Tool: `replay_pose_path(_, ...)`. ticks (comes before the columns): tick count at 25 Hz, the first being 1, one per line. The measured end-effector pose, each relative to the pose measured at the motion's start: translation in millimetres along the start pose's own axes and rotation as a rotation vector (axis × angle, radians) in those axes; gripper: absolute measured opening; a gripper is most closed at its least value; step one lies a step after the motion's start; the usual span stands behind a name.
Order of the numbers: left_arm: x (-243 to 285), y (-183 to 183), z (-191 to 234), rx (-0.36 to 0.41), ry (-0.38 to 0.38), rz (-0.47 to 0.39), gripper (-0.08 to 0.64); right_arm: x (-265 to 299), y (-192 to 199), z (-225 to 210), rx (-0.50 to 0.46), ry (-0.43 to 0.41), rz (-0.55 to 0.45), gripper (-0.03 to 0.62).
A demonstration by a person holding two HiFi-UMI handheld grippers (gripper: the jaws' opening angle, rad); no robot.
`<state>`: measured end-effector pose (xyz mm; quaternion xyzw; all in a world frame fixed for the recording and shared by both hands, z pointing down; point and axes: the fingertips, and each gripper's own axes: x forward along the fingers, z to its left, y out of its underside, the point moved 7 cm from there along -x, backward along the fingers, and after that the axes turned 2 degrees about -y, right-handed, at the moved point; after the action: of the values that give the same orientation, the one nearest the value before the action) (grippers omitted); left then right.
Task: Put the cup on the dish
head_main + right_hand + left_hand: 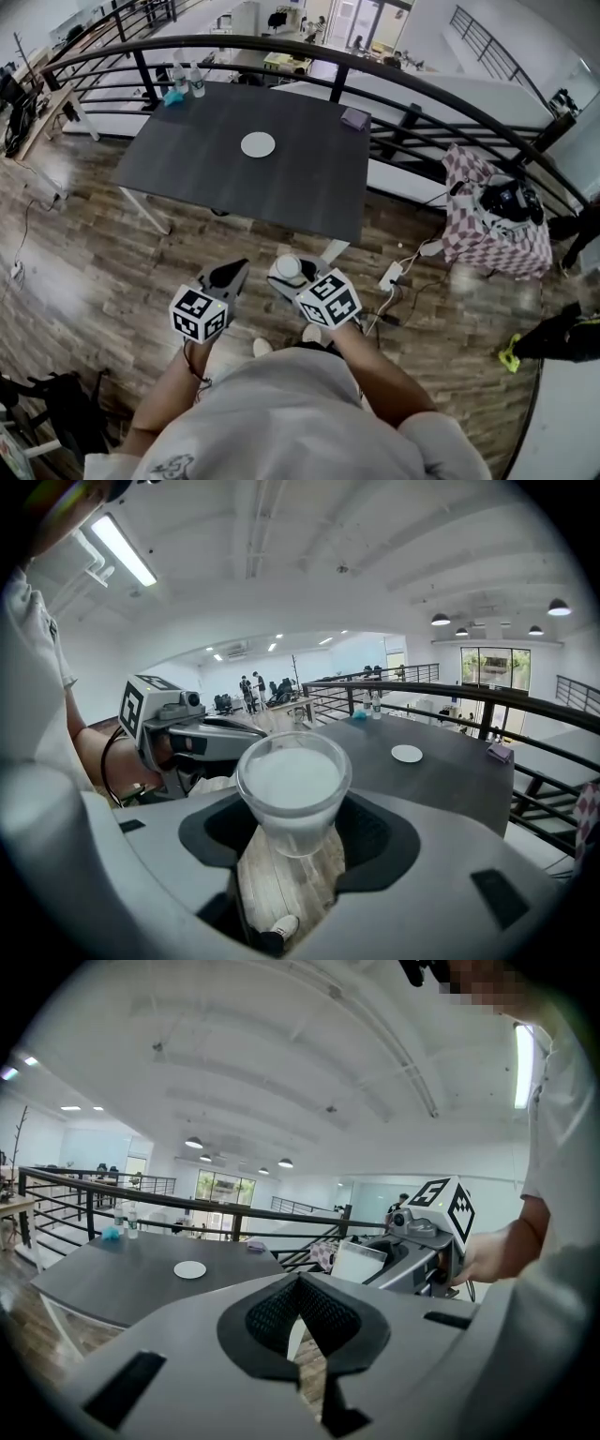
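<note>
A clear plastic cup point(293, 794) stands upright between the jaws of my right gripper point(295, 829), which is shut on it. In the head view the cup point(288, 267) and right gripper point(287, 278) hover over the wooden floor, well short of the dark table point(309, 187). The small white dish point(258, 144) lies near the table's middle, also visible in the right gripper view as the dish point(407, 754) and in the left gripper view as the dish point(190, 1269). My left gripper point(228, 274) is beside the right one, shut and empty, its pads point(323, 1321) together.
Two water bottles point(187, 80) and a blue object stand at the table's far left corner; a purple item point(355, 118) lies at the far right corner. A black railing point(412, 103) curves behind the table. A checked cloth bundle point(492, 220) and a power strip point(390, 277) are at right.
</note>
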<state>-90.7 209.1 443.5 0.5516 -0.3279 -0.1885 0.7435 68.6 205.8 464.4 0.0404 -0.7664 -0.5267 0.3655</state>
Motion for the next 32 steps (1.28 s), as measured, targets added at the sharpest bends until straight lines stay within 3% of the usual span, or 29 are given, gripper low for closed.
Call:
replay_pose_path(15, 46.6, -21.4, 76.1, -0.002, -0.013, 0.014, -0.002, 64.8, -50.4, -66.5, -0.017, -0.037, -0.016, 0.262)
replay_pose_path(32, 208.6, -74.9, 162.2, -0.069, -0.076, 0.016, -0.002, 113.3, -110.9, -254.3, -0.039, -0.107, 0.024, 0.262)
